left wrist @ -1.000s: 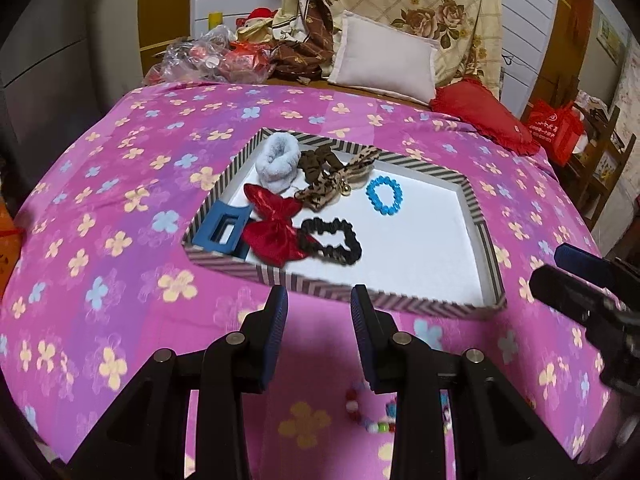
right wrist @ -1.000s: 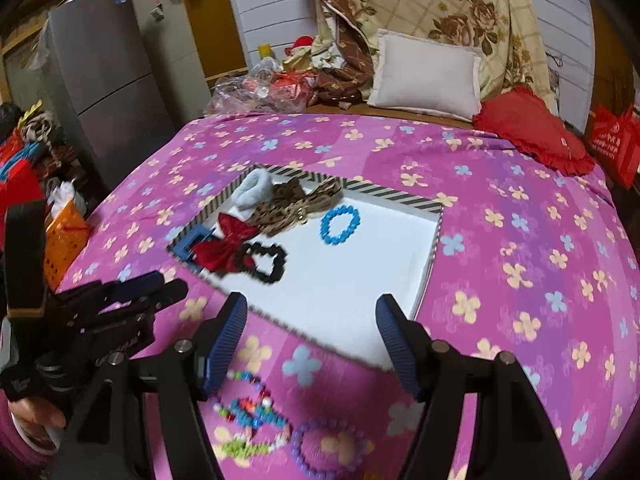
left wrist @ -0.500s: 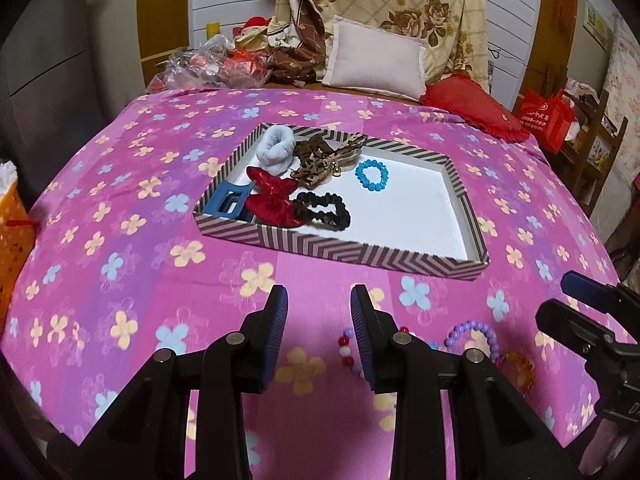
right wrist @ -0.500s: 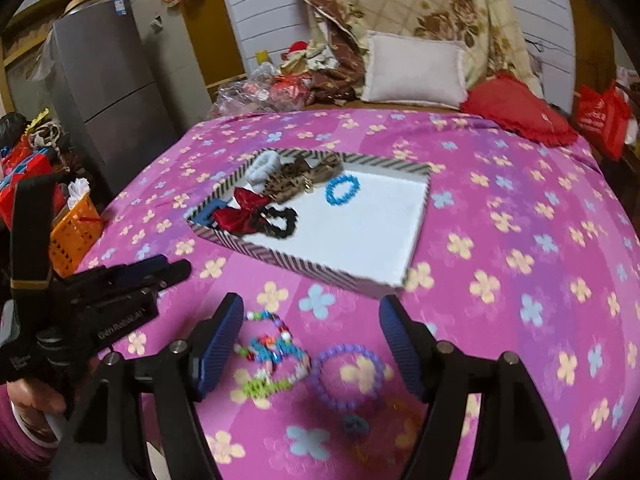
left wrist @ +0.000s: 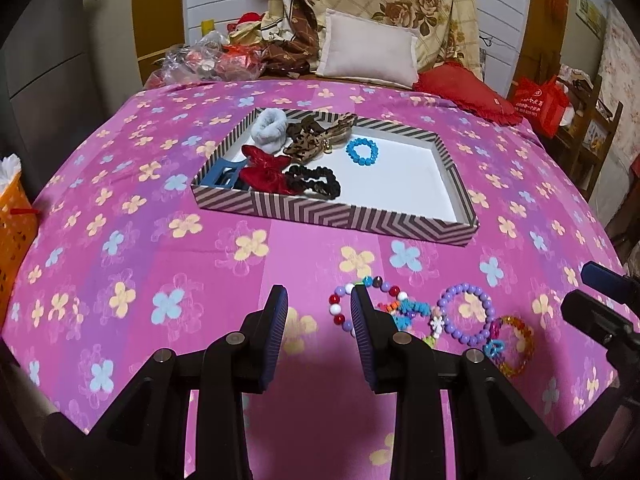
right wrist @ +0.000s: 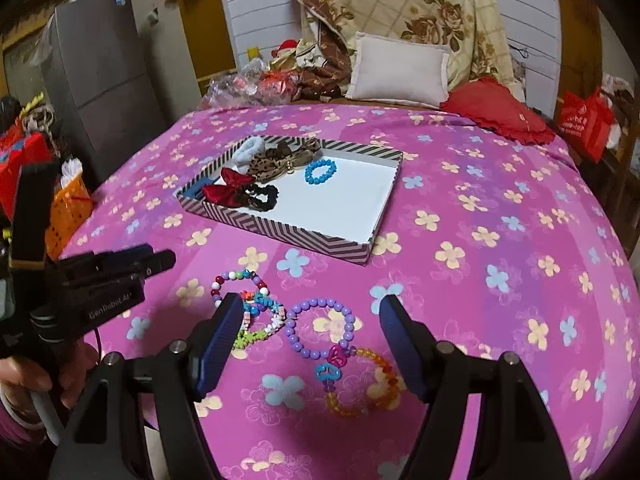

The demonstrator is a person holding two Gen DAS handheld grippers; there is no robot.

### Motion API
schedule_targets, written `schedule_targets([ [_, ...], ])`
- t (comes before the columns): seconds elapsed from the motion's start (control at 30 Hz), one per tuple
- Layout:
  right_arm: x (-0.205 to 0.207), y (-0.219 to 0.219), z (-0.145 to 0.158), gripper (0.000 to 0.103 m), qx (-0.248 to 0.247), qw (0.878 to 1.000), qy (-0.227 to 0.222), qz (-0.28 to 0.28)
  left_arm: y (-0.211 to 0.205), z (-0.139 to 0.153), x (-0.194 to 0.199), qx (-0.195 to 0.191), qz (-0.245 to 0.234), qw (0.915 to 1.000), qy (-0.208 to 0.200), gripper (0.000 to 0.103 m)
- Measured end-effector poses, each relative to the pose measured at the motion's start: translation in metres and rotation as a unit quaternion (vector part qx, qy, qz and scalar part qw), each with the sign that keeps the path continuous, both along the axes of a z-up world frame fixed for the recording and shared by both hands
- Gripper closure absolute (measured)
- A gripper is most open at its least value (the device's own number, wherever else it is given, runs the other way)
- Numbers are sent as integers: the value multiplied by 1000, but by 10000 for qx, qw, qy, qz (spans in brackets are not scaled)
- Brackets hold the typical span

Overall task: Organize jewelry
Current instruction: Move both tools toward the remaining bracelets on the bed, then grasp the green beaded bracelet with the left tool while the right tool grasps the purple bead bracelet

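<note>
Both tools angle downward over the near part of the bed (left wrist: 132,240), which is covered in a pink flowered spread. The left hand-held gripper (left wrist: 319,312) hangs with its jaws apart and nothing between them, its right finger just in front of the multicoloured bead bracelet (left wrist: 362,300). The right hand-held gripper (right wrist: 311,330) stands with its jaws wide apart and empty above the loose bracelets; a person's hand (right wrist: 24,372) shows at the left edge of the right wrist view, gripping the other tool's handle. Taking the striped tray (right wrist: 280,232) as the landmark, all the loose jewelry lies on the spread on the tray's near side: the multicoloured bead bracelet to the left, a purple bead bracelet (right wrist: 320,328) beside it, an orange and yellow bead bracelet (right wrist: 372,384) nearest the camera, and small bright charm strands tangled between them. Inside the tray, crowded toward its left and far end, lie a pale fluffy scrunchie (left wrist: 270,126), a leopard-print hair tie (left wrist: 316,138), a red bow (left wrist: 266,174), a black scrunchie (left wrist: 316,182) and a blue hair claw (left wrist: 224,178), with a blue bead bracelet (left wrist: 362,152) alone nearer the tray's middle. The tray's right half is bare white.
</note>
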State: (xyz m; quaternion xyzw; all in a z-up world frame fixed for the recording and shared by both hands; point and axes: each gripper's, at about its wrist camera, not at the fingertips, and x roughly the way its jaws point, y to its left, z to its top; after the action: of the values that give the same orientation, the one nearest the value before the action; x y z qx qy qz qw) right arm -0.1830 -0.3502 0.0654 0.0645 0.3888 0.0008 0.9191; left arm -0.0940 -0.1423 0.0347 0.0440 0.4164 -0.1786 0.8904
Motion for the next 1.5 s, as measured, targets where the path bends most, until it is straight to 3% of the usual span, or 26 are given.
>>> schedule_targets([
  [0.4, -13, -10, -6, 29, -53, 9997, 65, -218, 0, -2, -12, 42, -51, 10000, -38, 63],
  [0.67, -12, -21, -24, 30, -1, 9992, 190, -350, 12, -22, -4, -250, -65, 9983, 521, 63],
  [0.8, -1, -22, -39, 41, 51, 9990, 328, -284, 15, -34, 2, -326, -58, 9962, 801, 63],
  [1.0, 25, -11, -61, 49, -205, 9983, 542, -30, 17, -45, 6, -454, -118, 9932, 1068, 63],
  [1.2, 51, -10, -79, 50, -482, 9959, 751, 115, 7, -48, 4, -730, -385, 9881, 1295, 58],
  [1.5, 65, -22, -96, 50, -405, 9953, 867, 165, -30, -60, -9, -449, -768, 9865, 1377, 57],
])
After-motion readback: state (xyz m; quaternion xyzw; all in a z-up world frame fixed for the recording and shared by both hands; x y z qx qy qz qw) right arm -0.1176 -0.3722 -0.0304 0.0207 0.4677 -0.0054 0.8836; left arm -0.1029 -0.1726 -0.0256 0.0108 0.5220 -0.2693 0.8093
